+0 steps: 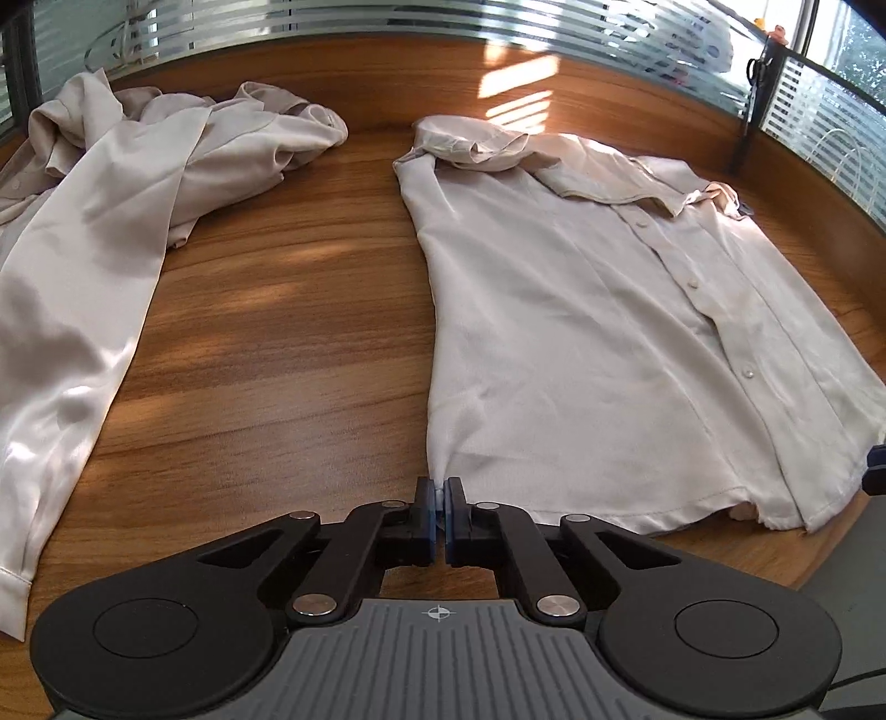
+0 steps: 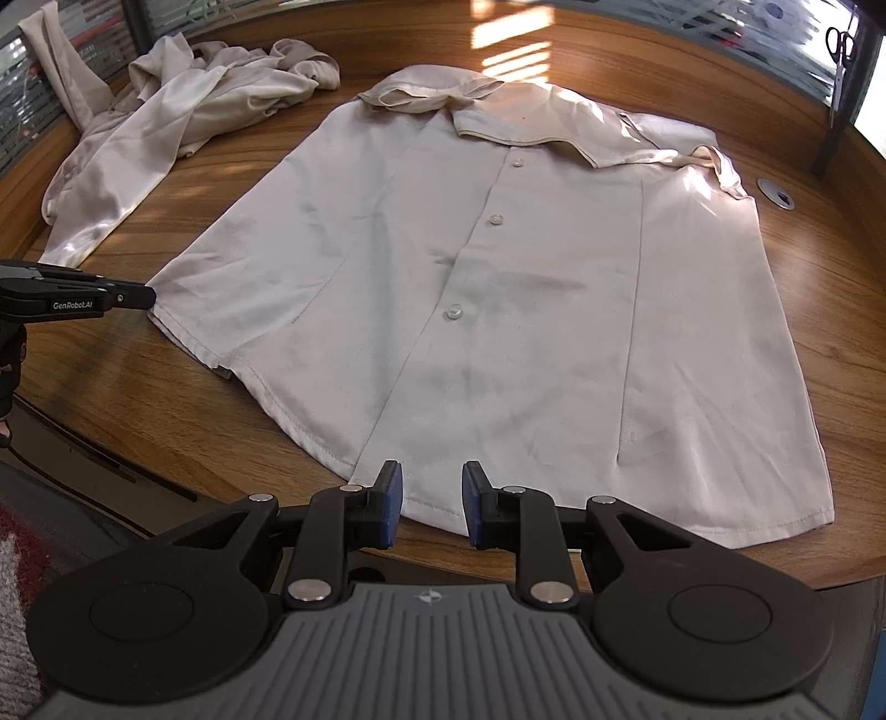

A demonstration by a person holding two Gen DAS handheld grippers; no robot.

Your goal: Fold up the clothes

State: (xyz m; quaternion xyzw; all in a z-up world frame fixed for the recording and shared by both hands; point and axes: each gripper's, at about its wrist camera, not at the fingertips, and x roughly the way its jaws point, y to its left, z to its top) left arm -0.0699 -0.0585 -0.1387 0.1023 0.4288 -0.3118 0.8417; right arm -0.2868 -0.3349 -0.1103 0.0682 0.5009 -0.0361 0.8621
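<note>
Left wrist view: the left claw (image 1: 441, 501) is clamped on the near left hem corner of the pale beige buttoned shirt (image 1: 598, 332); a pinch of cloth stands between its blue pads (image 1: 426, 509), which are drawn together on it. The shirt lies flat, front up, on the right part of the brown wood-grain bench (image 1: 288, 310), collar at the far end. A second, crumpled cream satin garment (image 1: 111, 221) lies on the left part of the bench, well apart from the shirt. Striped frosted glass partitions (image 1: 387, 16) stand behind the far edge.

Right wrist view: the right claw (image 2: 431, 501) hangs over the near hem of the shirt (image 2: 498, 277), jaws apart, pads on either side of the hem edge with no cloth pressed between them. The left claw (image 2: 149, 296) shows at the left, its tip on the shirt's left hem corner. The crumpled garment (image 2: 166, 122) lies far left. A round metal grommet (image 2: 775, 194) sits in the bench (image 2: 138, 387) just beyond the shirt's right shoulder.
</note>
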